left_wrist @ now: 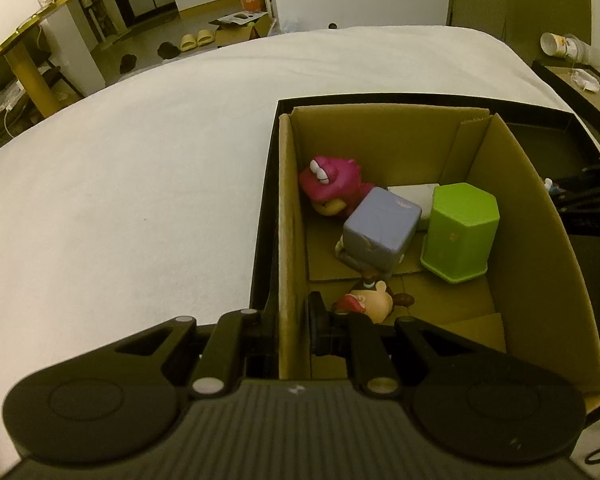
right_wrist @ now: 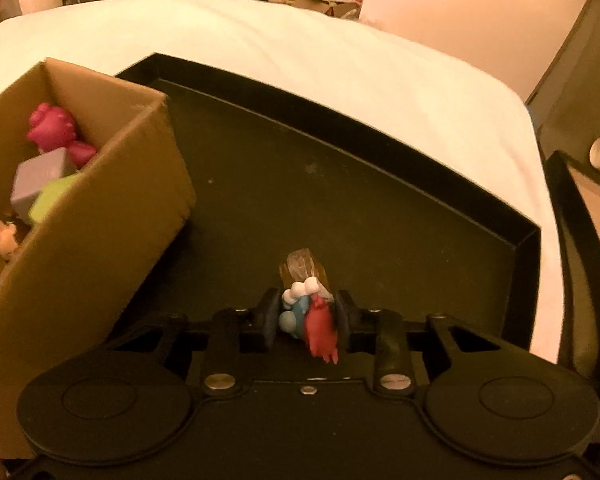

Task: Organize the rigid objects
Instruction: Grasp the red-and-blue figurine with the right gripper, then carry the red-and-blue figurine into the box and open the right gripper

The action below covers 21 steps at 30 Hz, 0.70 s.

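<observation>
A white bed [left_wrist: 120, 184] carries a black tray [right_wrist: 340, 184]. In the tray's left end stands a cardboard box [left_wrist: 540, 248], and the left gripper [left_wrist: 294, 328] is clamped on its near-left wall. Inside the box lie a green hexagonal container [left_wrist: 458, 232], a lilac cube [left_wrist: 380, 232], a pink figure [left_wrist: 332, 184] and a small big-headed doll [left_wrist: 370, 300]. Over the bare tray floor, the right gripper [right_wrist: 306, 316] is closed on a small blue, white and red figurine [right_wrist: 308, 316].

Matt cardboard box [left_wrist: 520, 208], glossy plastic toys, smooth black tray [right_wrist: 340, 184]
</observation>
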Each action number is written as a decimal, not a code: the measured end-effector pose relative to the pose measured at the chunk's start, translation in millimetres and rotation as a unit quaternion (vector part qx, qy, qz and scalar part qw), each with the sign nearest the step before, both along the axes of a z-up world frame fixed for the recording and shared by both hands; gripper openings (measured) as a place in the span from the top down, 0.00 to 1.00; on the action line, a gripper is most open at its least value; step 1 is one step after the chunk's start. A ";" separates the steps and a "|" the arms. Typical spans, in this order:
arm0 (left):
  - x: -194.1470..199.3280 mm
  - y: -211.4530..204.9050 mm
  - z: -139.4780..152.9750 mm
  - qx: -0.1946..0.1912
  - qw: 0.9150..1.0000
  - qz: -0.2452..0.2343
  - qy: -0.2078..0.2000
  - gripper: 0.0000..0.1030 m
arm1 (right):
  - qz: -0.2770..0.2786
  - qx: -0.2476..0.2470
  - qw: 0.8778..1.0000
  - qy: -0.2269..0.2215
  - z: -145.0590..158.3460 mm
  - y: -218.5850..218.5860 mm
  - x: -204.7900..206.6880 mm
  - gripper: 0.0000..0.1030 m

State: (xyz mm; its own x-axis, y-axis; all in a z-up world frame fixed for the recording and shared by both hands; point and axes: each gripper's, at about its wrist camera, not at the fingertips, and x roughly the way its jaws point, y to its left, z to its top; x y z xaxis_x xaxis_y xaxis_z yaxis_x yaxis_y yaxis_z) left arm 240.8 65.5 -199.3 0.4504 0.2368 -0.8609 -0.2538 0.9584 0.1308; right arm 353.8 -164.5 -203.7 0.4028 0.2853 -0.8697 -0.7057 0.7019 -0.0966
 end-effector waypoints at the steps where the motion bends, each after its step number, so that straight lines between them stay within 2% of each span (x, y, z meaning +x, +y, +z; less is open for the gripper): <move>1: -0.9 0.8 -0.2 -0.001 1.000 0.000 -0.001 0.88 | 0.002 0.000 1.000 -0.002 4.3 0.0 -2.4 0.72; 21: -9.6 10.0 3.1 -0.022 1.000 0.003 -0.019 0.88 | 0.062 0.004 0.997 -0.043 88.9 27.5 -40.6 0.73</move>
